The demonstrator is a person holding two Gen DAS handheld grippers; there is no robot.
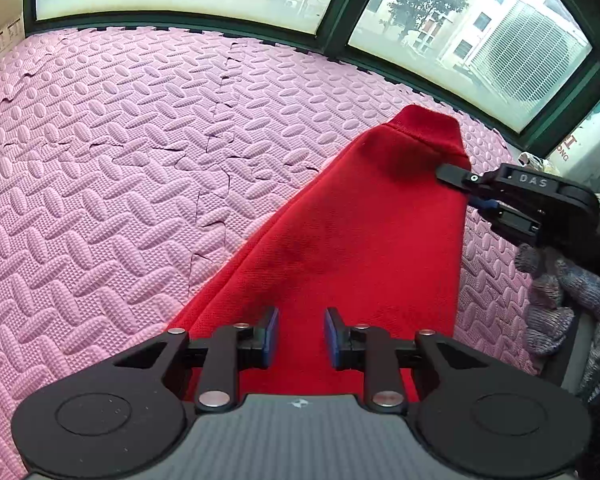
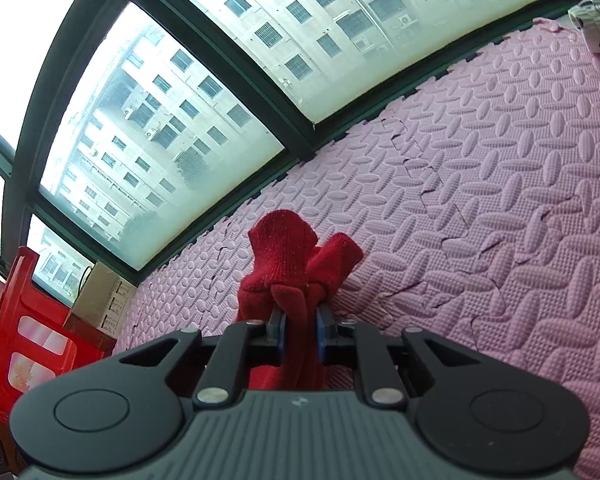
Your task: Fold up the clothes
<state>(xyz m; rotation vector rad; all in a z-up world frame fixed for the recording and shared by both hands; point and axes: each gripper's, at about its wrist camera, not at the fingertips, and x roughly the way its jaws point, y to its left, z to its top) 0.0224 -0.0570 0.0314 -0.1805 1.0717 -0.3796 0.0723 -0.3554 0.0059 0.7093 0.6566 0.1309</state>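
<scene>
surface: pink interlocking foam mat point(image 1: 120, 152) | on it: red garment point(image 1: 360, 216), lying stretched toward the window frame point(image 1: 260, 26) | mat's far edge meets that frame

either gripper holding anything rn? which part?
Right gripper pinches the red garment by its bunched ribbed cuff end. Left gripper is open above it, holding nothing.
</scene>
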